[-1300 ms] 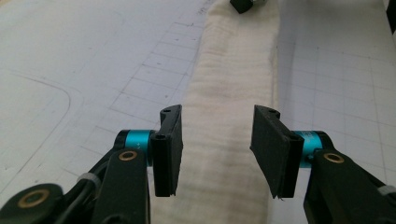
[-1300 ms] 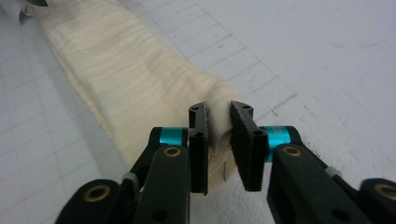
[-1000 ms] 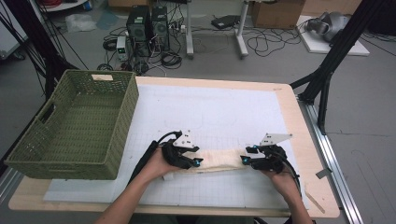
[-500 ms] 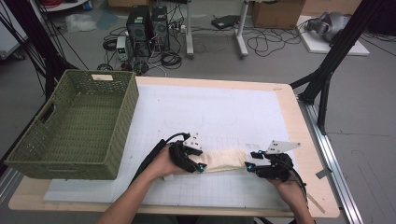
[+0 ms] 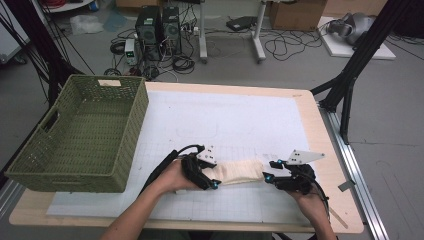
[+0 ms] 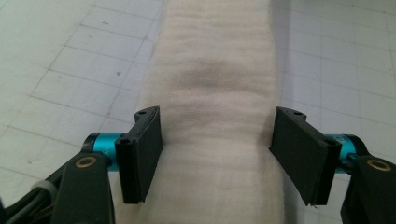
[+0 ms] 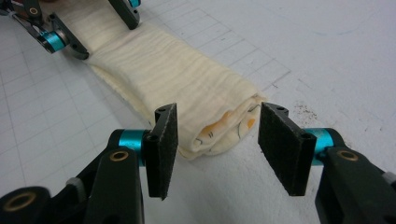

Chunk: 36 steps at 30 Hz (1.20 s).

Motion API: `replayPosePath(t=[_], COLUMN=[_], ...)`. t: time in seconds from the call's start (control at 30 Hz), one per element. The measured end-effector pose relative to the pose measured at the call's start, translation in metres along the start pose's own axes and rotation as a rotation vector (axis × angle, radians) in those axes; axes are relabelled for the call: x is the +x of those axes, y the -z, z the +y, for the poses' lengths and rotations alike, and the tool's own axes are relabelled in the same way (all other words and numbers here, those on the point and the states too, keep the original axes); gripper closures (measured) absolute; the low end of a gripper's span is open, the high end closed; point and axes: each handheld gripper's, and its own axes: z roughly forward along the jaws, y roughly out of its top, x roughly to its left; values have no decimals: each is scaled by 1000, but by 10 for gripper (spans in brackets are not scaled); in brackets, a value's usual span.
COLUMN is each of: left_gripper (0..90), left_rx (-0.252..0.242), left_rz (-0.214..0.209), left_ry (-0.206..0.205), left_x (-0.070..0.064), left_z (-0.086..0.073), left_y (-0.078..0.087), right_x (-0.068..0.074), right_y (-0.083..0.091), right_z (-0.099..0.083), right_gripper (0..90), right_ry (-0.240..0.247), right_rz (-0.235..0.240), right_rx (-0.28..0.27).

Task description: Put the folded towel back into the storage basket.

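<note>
- My left gripper sits low over the left end of the folded cream cloth, which lies across the near middle of the white gridded mat on the desk.
- In the left gripper view my jaws are spread, one on each side of the cloth; the left one looks to be touching its edge, and the right one stands just off it.
- My left forearm comes in from the bottom of the high view and angles up to the right, the hand wrapped round the gripper's body.
- My right gripper points left at the cloth's right end, with my right hand behind it near the desk's near right corner.
- In the right gripper view those jaws are also spread, with the folded end of the cloth just ahead of the gap, not pinched; a printed pattern shows in the fold.
- The far end of that view shows my left gripper straddling the cloth.
- A green woven basket stands at the desk's left side, well apart from both hands.
</note>
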Motion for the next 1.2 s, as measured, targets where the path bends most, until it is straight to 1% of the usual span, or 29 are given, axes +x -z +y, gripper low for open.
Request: replayPosePath(t=[0.1,0.13,0.17,0.23,0.27,0.3,0.33,0.37,0.43,0.47,0.67,0.7,0.73,0.77,0.8,0.83,0.87,0.93,0.97,1.03,1.13,1.17,1.2], left_gripper=[345,352,359,373,388,418,481,515,527,534,627,627,617,578,517,455,430,377,357,357,371,381,406], left_rx=[-7,-8,-15,-18,-18,-26,-25,-34,-36,-38,-39,-40,-41,-43,-47,-49,-44,-41,-30,-21,-6,-2,1], left_rz=[11,10,12,13,14,27,38,35,43,47,73,68,52,15,-24,-47,-56,-71,-63,-44,-16,1,11], left_ry=[-5,3,3,4,7,9,-2,5,-1,2,-12,-5,11,29,53,71,63,67,55,28,0,-19,-28], left_x=[-1,-1,0,1,2,2,4,4,4,4,2,3,4,7,9,10,10,8,6,3,-1,-2,-3], left_z=[0,0,-1,-1,-1,-1,-1,-2,-1,-1,0,0,0,-1,-2,-2,-3,-3,-2,-2,-1,-1,-1], left_y=[-1,-1,-1,-1,-1,0,0,0,-1,-1,-3,-2,-2,-1,0,1,1,1,1,1,1,1,1], right_x=[0,1,0,0,-1,-1,-1,-1,-1,-1,-3,-3,-3,-4,-4,-4,-5,-7,-8,-8,-7,-7,-7], right_y=[1,2,2,4,4,5,5,6,6,7,8,8,8,8,9,9,9,9,9,10,11,11,12], right_z=[1,1,1,1,1,1,1,1,1,1,2,2,2,2,1,1,0,0,0,0,0,-1,-1], right_gripper=[470,470,470,469,468,468,467,467,467,467,467,467,466,466,466,466,465,465,464,463,461,461,460], right_ry=[1,-4,0,-7,-4,-6,-7,-12,-4,-9,-13,-12,-13,-14,-18,-20,-20,-22,-27,-31,-24,-23,-25], right_rz=[1,-1,-5,-6,-9,-10,-13,-11,-14,-14,-22,-23,-22,-22,-18,-18,-18,-20,-18,-19,-18,-20,-23], right_rx=[-6,-8,-11,-15,-19,-20,-22,-21,-26,-27,-45,-45,-46,-46,-47,-48,-51,-53,-52,-51,-57,-58,-61])
